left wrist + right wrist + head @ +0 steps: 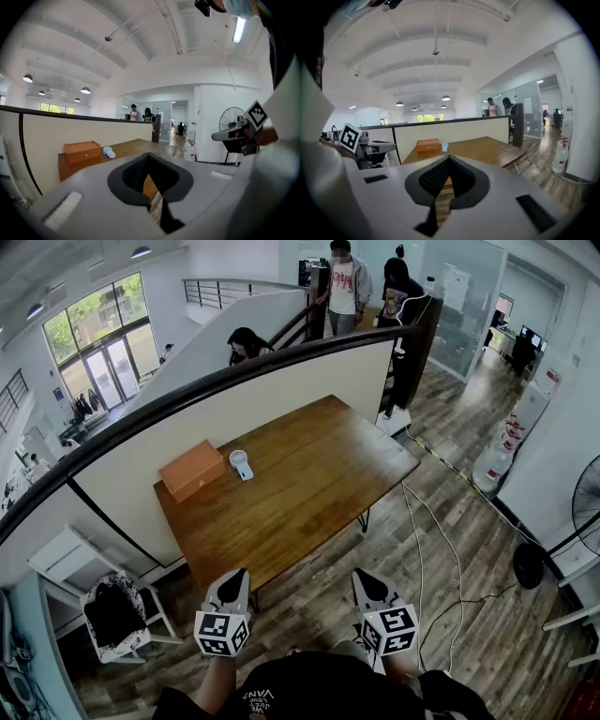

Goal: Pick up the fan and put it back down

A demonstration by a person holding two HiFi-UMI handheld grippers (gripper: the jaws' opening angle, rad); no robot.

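A wood-plank floor [450, 521] fills the near part of an open office. Closest to the person, the left gripper [232, 579] and the right gripper [367, 579] are held side by side over that floor, short of the bench [309, 488]. Both pairs of jaws are closed right up, pad against pad, and nothing is gripped in either. Past them the wooden bench is set against a cream partition [234, 413]. The small white fan [241, 464] is found toward the back of the bench, near the partition and just beside a brown box [191, 470], apparently not touching it. Whether the fan stands or lies cannot be made out at this range. Beyond the partition, a few people can be seen by a staircase. The task appears not to have been started: the fan is untouched and well apart from both grippers, so the approach is judged to be the step in hand. For the next move, one gripper would need to be carried forward over the bench and its jaws opened wide enough to be brought down around the fan without the box being knocked.
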